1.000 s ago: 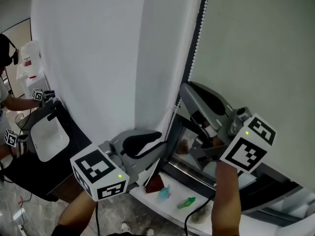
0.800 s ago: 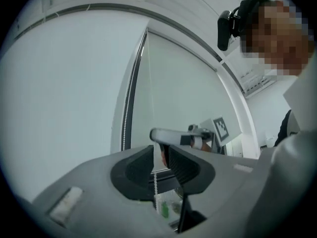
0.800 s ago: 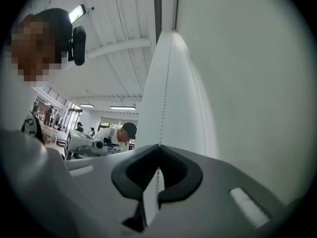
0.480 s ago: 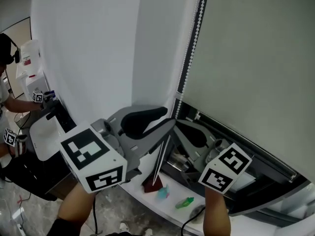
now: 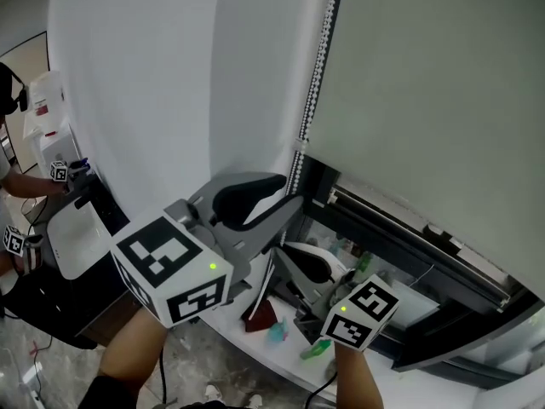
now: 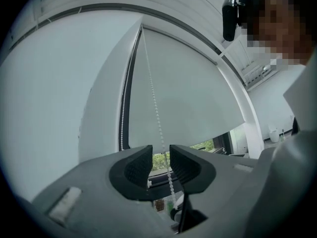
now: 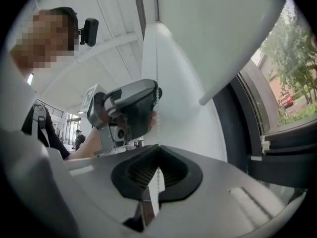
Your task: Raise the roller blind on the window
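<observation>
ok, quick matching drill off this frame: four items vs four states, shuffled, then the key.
1 left hand-held gripper
2 right hand-held gripper
3 roller blind
4 bead chain

A partly raised
B jaws apart
C shut on the chain
D hangs beside the blind's left edge

Pairs: 1-B, 2-C, 3-A, 4-D.
The left one's jaws have just been opening, with the chain running between them.

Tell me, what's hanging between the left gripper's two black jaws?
The white bead chain hangs in the gap of the left gripper, not pinched; the jaws have just been opening. The left gripper view shows it.
</observation>
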{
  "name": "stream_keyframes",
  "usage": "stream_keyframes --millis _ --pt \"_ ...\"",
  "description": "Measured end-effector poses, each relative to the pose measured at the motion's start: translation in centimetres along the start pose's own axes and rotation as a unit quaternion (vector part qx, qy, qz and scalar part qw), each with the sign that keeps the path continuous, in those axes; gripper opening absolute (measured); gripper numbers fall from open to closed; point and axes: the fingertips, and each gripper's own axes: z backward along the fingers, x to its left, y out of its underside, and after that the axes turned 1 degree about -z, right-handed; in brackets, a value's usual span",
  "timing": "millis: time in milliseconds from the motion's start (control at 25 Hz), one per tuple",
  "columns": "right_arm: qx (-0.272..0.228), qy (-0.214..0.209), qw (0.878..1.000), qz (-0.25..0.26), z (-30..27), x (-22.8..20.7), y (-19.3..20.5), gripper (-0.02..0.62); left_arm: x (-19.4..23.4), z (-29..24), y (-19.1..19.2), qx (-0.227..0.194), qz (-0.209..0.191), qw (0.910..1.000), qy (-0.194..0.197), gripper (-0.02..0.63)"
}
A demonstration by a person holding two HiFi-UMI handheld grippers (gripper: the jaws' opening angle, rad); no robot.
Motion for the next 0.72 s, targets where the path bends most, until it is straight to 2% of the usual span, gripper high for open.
stream_keyframes --millis 120,160,200,280,480,640,720 --pt "0.009 -0.001 1.000 -0.008 0.1 0.1 1.5 0.006 -0.2 -0.5 0.3 0.003 -0.001 1.0000 0.003 0.114" --pt "0.008 0.000 1.000 -0.014 0.2 0.0 1.8 0.006 -0.2 -0.5 0.4 0.004 -0.001 1.0000 0.002 0.097" --pt "0.005 0.000 1.000 -0.020 0.4 -0.1 2.0 0.006 -0.3 -0.5 0.5 0.003 -0.001 1.0000 0.001 0.042" --pt "0.000 -0.001 1.000 -0.027 0.6 -0.2 2.0 0.006 -0.6 -0.5 0.6 0.002 0.002 1.0000 0.003 0.023" --pt "0.016 0.004 1.000 -0.010 0.7 -0.5 2.3 0.008 -0.9 -1.1 1.2 0.026 0.008 0.9996 0.008 0.009" --pt "0.027 -0.014 1.000 0.001 1.4 -0.6 1.5 0.015 -0.6 -0.3 1.3 0.043 0.000 0.9991 -0.001 0.009" --pt "0.001 -0.026 0.999 -0.022 2.1 -0.9 -0.3 0.092 -0.5 0.0 2.1 0.055 -0.001 0.9985 -0.003 0.009"
